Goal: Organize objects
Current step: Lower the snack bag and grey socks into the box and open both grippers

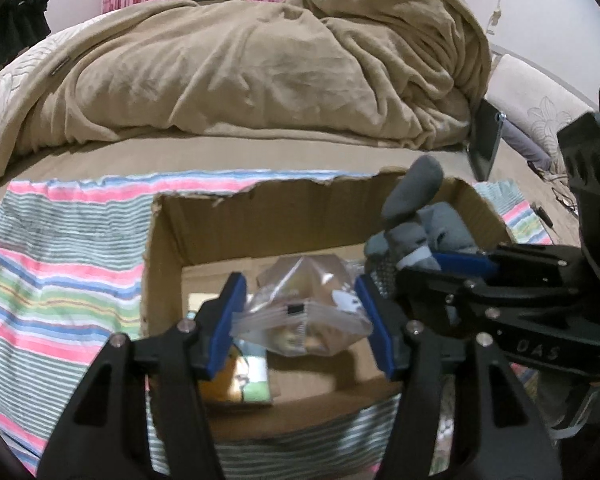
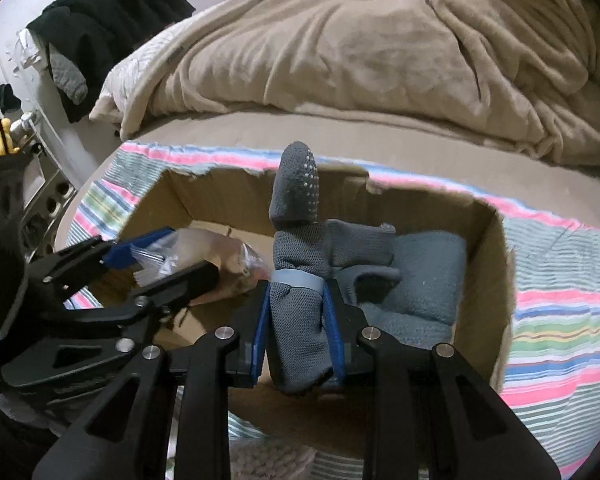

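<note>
Cardboard box near wall hidden by fingers; bag contents blurred

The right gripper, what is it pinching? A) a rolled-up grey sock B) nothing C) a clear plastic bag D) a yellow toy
A: in the right wrist view the right gripper has its blue pads pressed on both sides of the rolled grey sock, over the cardboard box.
</note>
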`<control>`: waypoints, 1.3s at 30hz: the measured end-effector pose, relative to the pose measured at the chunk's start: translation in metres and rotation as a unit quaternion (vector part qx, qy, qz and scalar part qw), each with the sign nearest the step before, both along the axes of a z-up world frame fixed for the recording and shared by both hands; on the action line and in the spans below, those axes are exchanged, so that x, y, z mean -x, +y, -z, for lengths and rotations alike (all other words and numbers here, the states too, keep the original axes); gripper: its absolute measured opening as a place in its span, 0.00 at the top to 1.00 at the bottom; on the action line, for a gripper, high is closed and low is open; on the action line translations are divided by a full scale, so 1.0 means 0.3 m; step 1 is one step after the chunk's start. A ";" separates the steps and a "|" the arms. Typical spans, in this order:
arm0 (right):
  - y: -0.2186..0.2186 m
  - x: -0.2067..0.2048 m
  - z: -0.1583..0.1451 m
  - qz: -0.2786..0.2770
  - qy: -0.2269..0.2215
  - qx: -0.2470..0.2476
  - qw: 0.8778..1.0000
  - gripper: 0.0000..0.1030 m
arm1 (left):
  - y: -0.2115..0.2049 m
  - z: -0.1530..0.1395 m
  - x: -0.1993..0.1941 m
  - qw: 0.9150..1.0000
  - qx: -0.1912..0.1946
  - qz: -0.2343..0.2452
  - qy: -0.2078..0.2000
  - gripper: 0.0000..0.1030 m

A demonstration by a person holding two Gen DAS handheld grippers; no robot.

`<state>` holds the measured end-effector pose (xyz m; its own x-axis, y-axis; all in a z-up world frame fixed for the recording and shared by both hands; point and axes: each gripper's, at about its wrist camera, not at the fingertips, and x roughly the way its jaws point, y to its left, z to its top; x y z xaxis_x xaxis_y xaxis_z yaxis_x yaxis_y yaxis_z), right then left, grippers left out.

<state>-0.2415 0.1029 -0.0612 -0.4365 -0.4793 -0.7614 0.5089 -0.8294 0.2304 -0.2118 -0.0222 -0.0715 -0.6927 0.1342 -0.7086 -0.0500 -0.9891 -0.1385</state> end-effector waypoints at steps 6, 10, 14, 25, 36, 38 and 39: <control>0.001 0.001 0.006 -0.001 -0.004 -0.005 1.000 0.70 | -0.002 -0.012 -0.013 1.000 -0.008 0.009 -0.008 0.29; 0.007 -0.007 -0.009 0.001 0.002 0.003 1.000 0.59 | -0.014 -0.021 -0.036 1.000 -0.008 0.000 -0.010 0.28; 0.022 -0.033 -0.044 0.008 0.017 0.008 1.000 0.53 | -0.027 -0.046 -0.074 1.000 -0.013 -0.006 -0.002 0.28; 0.062 -0.164 -0.133 0.017 0.046 0.008 0.999 0.52 | -0.024 -0.165 -0.237 0.999 -0.014 -0.007 0.032 0.23; 0.104 -0.314 -0.209 0.020 0.072 0.008 0.997 0.32 | -0.008 -0.231 -0.407 0.999 -0.011 -0.012 0.051 0.20; 0.114 -0.338 -0.217 0.023 0.075 0.008 0.997 0.32 | -0.007 -0.232 -0.436 0.998 -0.011 -0.015 0.052 0.20; 0.120 -0.349 -0.221 0.025 0.076 0.009 0.997 0.32 | -0.007 -0.232 -0.446 0.998 -0.012 -0.016 0.051 0.20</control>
